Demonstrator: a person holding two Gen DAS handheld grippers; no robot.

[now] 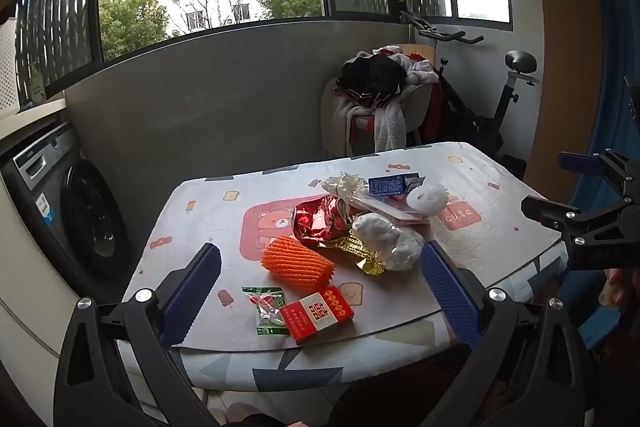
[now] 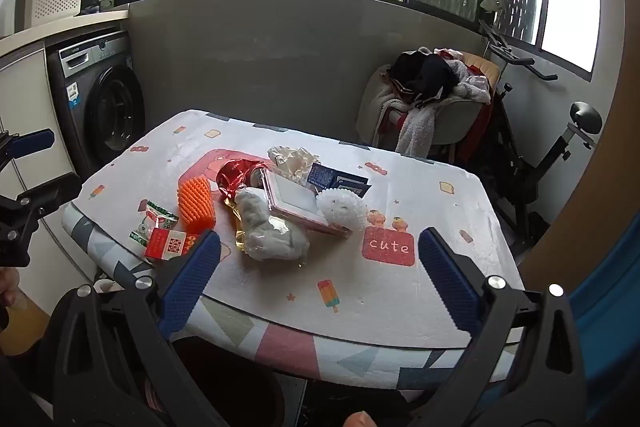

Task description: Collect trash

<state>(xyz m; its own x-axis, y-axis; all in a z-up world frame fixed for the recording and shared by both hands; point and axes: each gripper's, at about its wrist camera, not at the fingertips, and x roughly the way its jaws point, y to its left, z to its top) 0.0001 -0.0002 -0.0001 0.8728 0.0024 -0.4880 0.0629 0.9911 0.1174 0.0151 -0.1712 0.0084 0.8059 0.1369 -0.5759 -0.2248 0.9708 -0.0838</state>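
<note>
The flat red-and-white cardboard box (image 1: 316, 314) lay at twelve o'clock, nearest the left tool (image 1: 320, 291), whose blue fingers stood apart, empty.

Left gripper (image 1: 320, 291): black angular plastic frame with triangular cut-outs, silver round screw heads at the pivots, two blue finger pads (image 1: 192, 295) with fine ribbed texture. Right gripper (image 2: 318, 279): same build, black frame, silver screws, blue ribbed pads (image 2: 448, 279). Seen side-on from the other camera: black linkage bars, small bolts, flat blue pad. Bare skin of fingers at frame edges.
</note>
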